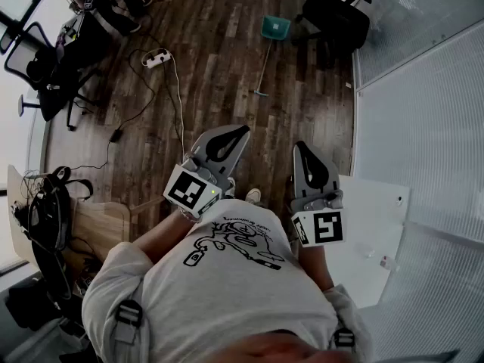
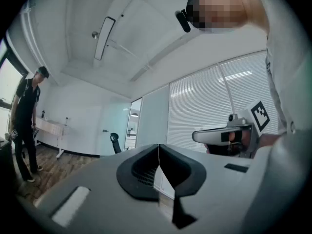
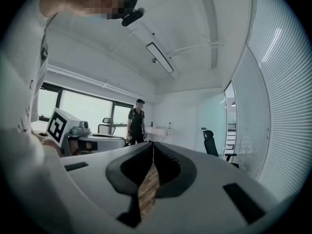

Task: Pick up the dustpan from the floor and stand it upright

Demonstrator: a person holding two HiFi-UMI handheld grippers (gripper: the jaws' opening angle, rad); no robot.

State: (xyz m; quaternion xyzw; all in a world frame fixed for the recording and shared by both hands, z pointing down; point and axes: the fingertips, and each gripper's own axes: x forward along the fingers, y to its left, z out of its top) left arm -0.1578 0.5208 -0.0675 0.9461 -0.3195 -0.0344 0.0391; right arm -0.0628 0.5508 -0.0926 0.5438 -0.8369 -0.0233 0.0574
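Note:
A teal dustpan [image 1: 275,27] lies on the wooden floor far ahead in the head view, its long thin handle [image 1: 262,70] stretching back towards me. Both grippers are held level at chest height, well short of it. My left gripper [image 1: 240,132] is shut with nothing in it; in the left gripper view its jaws [image 2: 158,147] meet in a closed line. Beside it, my right gripper [image 1: 300,147] is also shut and empty, its jaws [image 3: 153,145] closed in the right gripper view. Neither gripper view shows the dustpan.
A black office chair [image 1: 336,17] stands just right of the dustpan. A power strip [image 1: 156,57] and cables trail over the floor at left. Another person [image 3: 137,123] stands near desks at the far left. A frosted partition [image 1: 423,112] and a white board [image 1: 370,233] line the right.

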